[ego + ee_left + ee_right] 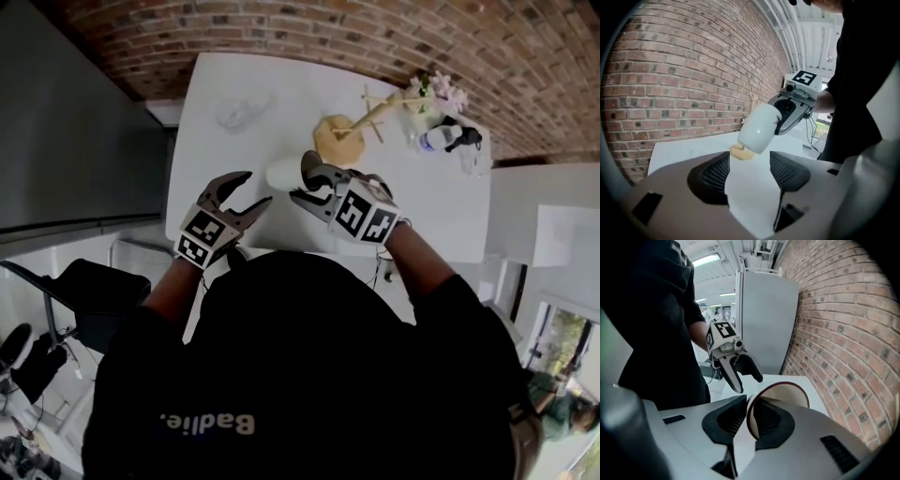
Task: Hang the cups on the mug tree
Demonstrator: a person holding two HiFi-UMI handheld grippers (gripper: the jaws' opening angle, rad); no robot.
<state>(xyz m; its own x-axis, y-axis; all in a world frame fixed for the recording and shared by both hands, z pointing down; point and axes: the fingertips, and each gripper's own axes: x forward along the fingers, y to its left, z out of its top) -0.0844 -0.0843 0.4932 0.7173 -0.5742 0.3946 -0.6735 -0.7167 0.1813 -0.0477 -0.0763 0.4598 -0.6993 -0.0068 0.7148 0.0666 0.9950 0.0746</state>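
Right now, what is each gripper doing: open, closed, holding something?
Left gripper: open, nothing between its jaws.
Right gripper: closed on the cup rim.

A lab-like workroom: bare brick wall (375,28), white table (281,94), ceiling strip lights (705,259), tall white cabinet (764,324).

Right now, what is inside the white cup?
One jaw of the right hand-held gripper pinches the wall of the white cup. Its visible inside looks bare; the gripper covers the rest.
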